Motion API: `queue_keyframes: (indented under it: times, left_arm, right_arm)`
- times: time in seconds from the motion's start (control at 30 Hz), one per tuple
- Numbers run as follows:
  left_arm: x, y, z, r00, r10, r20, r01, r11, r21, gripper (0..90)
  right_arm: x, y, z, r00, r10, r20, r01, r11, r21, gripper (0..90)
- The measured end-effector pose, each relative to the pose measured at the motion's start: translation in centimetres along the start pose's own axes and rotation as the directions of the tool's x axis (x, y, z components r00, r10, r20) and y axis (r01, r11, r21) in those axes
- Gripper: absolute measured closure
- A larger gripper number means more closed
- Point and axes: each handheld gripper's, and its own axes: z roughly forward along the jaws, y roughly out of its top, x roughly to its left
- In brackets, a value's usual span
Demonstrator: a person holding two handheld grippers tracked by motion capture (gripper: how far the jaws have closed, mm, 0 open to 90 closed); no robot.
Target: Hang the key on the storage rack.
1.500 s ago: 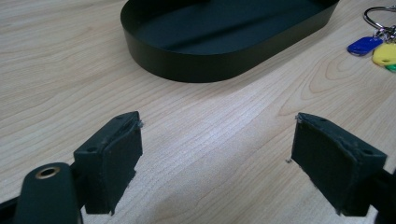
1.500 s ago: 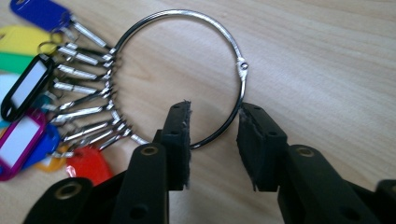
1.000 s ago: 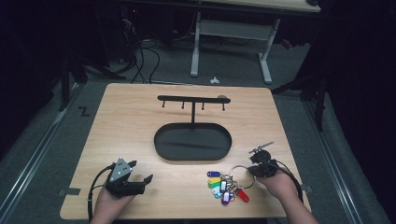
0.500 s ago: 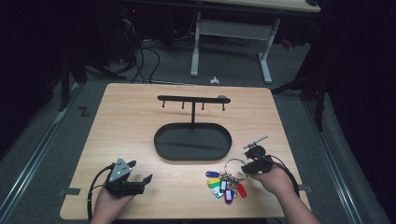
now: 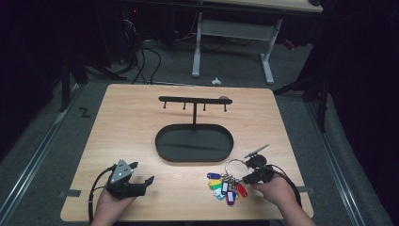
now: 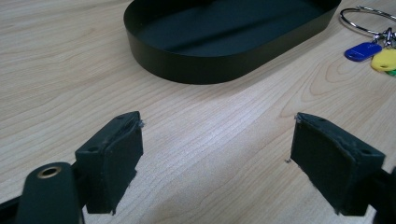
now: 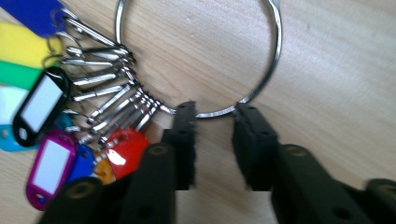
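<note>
the pale wooden table top (image 6: 196, 140) shows smooth grain with a low sheen. on it, the black oval metal-looking tray (image 6: 224, 42) looks matt. beside the tray, the shiny steel key ring (image 7: 198, 56) carries glossy coloured plastic key tags (image 7: 42, 135).

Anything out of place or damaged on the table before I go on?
Nothing stands out. The key ring lies flat on the wood with its coloured tags fanned beside it, unspilled. The black oval tray and the hook rack stand upright and intact.
</note>
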Motion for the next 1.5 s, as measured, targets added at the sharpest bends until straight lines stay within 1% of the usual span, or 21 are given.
queue_keyframes:
  times: [0.07, 0.1, 0.13, 0.2, 0.3, 0.43, 0.57, 0.7, 0.73, 0.8, 0.83, 0.87, 0.9, 1.03, 1.1, 1.13, 1.17, 1.2, 1.33, 1.43, 1.5]
  left_arm:
    - [0.0, 0.0, 0.0, 1.0, 0.001, 0.001, -0.001, 1.0, 0.005, 17.3]
    - [0.0, 0.0, 0.0, 1.0, 0.002, 0.0, -0.002, 1.0, 0.005, 17.3]
    - [0.0, 0.0, 0.0, 1.0, 0.004, -0.001, -0.004, 1.0, 0.005, 17.3]
    - [0.0, 0.0, 0.0, 1.0, 0.004, -0.001, -0.004, 1.0, 0.006, 17.3]
    - [-0.1, -0.1, 0.0, 1.0, 0.005, -0.002, -0.005, 1.0, 0.008, 17.3]
    - [0.0, 0.0, 0.0, 1.0, -0.003, -0.001, 0.003, 1.0, 0.0, 17.3]
    - [0.0, 0.0, 0.1, 1.0, 0.002, 0.003, -0.002, 1.0, 0.003, 17.4]
    - [-0.1, 0.0, 0.0, 1.0, 0.003, 0.003, -0.003, 1.0, 0.004, 17.5]
    - [0.0, 0.0, 0.0, 1.0, 0.003, 0.001, -0.003, 1.0, 0.003, 17.5]
    - [0.0, 0.0, 0.0, 1.0, 0.004, 0.001, -0.004, 1.0, 0.005, 17.5]
    - [0.0, 0.0, 0.0, 1.0, 0.005, 0.001, -0.005, 1.0, 0.007, 17.5]
    - [0.0, 0.0, 0.0, 1.0, 0.004, 0.0, -0.004, 1.0, 0.006, 17.6]
    - [0.0, 0.0, 0.0, 1.0, 0.004, 0.001, -0.004, 1.0, 0.008, 17.6]
    - [0.0, -0.1, 0.0, 1.0, 0.006, 0.001, -0.006, 1.0, 0.008, 17.6]
    - [-0.1, -0.1, 0.0, 1.0, 0.007, 0.001, -0.007, 0.9999, 0.008, 17.6]
    - [-0.1, -0.1, 0.0, 1.0, 0.006, 0.001, -0.006, 1.0, 0.006, 17.6]
    - [-0.1, -0.1, 0.0, 1.0, 0.006, 0.002, -0.006, 1.0, 0.006, 17.6]
    - [-0.1, -0.1, 0.0, 1.0, 0.008, 0.002, -0.008, 0.9999, 0.007, 17.7]
    - [-0.1, -0.1, 0.1, 1.0, 0.008, 0.005, -0.008, 0.9999, 0.013, 17.7]
    - [0.0, -0.1, 0.1, 1.0, 0.005, 0.003, -0.005, 0.9999, 0.013, 17.7]
    - [0.0, -0.1, 0.0, 1.0, 0.0, 0.001, 0.0, 1.0, 0.01, 17.7]
  right_arm:
    - [0.0, 0.1, 0.0, 0.9975, -0.062, 0.035, 0.061, 0.998, 0.01, 83.0]
    - [-0.1, 0.2, 0.0, 0.9964, -0.08, 0.029, 0.079, 0.997, 0.013, 86.3]
    - [-0.3, 0.3, 0.1, 0.9964, -0.082, 0.02, 0.082, 0.997, 0.012, 88.3]
    - [-0.8, 0.5, 0.1, 0.9964, -0.078, 0.033, 0.078, 0.997, 0.003, 88.6]
    - [-1.2, 0.8, 0.1, 0.9985, -0.038, 0.04, 0.037, 0.999, 0.013, 86.9]
    - [-0.7, 0.9, -0.8, 0.9996, -0.009, 0.025, 0.01, 1.0, -0.024, 78.4]
    - [0.0, 1.0, -1.2, 0.9999, 0.012, -0.003, -0.012, 0.998, -0.059, 61.4]
    - [-0.3, 1.0, -0.4, 0.9963, 0.083, -0.022, -0.084, 0.994, -0.063, 54.8]
    - [-0.4, 1.0, 0.0, 0.9951, 0.098, -0.015, -0.098, 0.994, -0.055, 55.0]
    - [-0.4, 1.1, 0.2, 0.9958, 0.091, -0.003, -0.091, 0.995, -0.036, 55.4]
    - [-0.4, 1.1, 0.3, 0.9964, 0.085, -0.001, -0.085, 0.996, -0.032, 58.6]
    - [-0.2, 1.0, 0.3, 0.9979, 0.055, 0.033, -0.054, 0.998, -0.029, 66.7]
    - [-0.2, 1.0, 0.3, 0.9979, 0.055, 0.033, -0.054, 0.998, -0.029, 66.7]
    - [-0.7, 1.0, 0.3, 0.998, 0.018, 0.06, -0.016, 1.0, -0.02, 82.9]
    - [-1.1, 1.0, 0.3, 0.9969, -0.03, 0.072, 0.032, 0.999, -0.021, 86.2]
    - [-1.1, 1.0, 0.3, 0.9969, -0.03, 0.072, 0.032, 0.999, -0.021, 86.2]
    - [-1.3, 1.1, 0.3, 0.9952, -0.054, 0.082, 0.056, 0.998, -0.023, 86.6]
    - [-2.0, 1.3, 0.3, 0.9942, -0.043, 0.099, 0.045, 0.999, -0.021, 86.7]
    - [-3.2, 1.8, 0.3, 0.9947, -0.013, 0.102, 0.014, 1.0, -0.015, 86.4]
    - [-3.3, 2.2, 0.2, 0.9935, -0.004, 0.113, 0.002, 1.0, 0.015, 79.0]
    - [-3.1, 2.2, -0.2, 0.9958, 0.007, 0.091, -0.009, 1.0, 0.022, 75.6]
